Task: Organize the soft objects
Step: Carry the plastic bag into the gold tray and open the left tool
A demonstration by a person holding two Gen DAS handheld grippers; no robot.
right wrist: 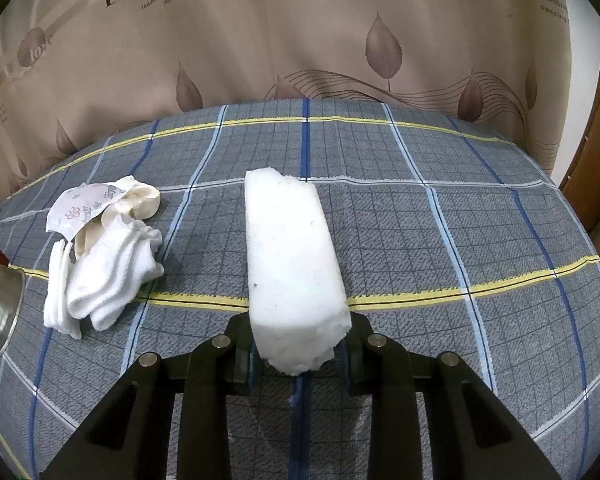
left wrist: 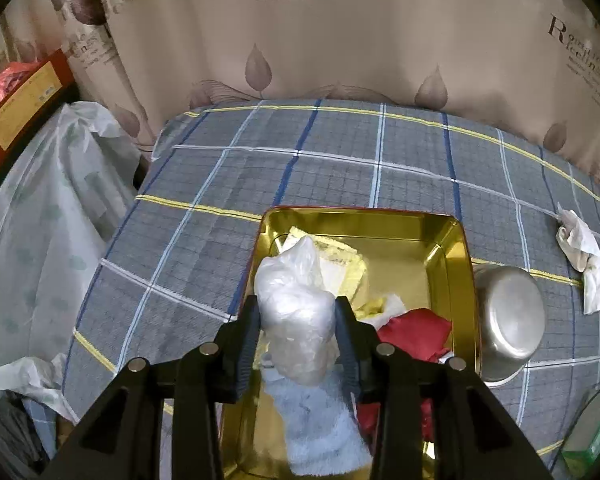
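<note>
Mid-task view of the sorting of soft items into a gold tin (left wrist: 456, 248) that stands on a bench covered with a grey plaid cloth (left wrist: 340, 160). The left gripper (left wrist: 296, 332) hangs over the tin with a crumpled clear plastic bag (left wrist: 296, 304) clamped between its fingers (left wrist: 249, 344); the pads press on both sides of the bundle, which has not been let go. Already in the tin lie a red cloth (left wrist: 416, 334), a pale blue towel (left wrist: 320, 420), some yellow fabric (left wrist: 374, 306) and a flat printed packet (left wrist: 340, 258) (the layers beneath cannot be told apart). The right gripper (right wrist: 300, 356) holds the near end of a white foam block (right wrist: 292, 256), its fingers (right wrist: 244, 360) closed on the sides; the block juts forward over the cloth, and whether its far end rests on the surface cannot be told. Still outside the tin are this block and a heap of white socks (right wrist: 108, 272) with a printed label (right wrist: 84, 208), lying on the cloth near an upturned steel bowl (left wrist: 508, 320), which sits just beside the tin. By this reading the task is roughly half done: several items are stowed, one is about to be released, and the foam block and the socks remain.
</note>
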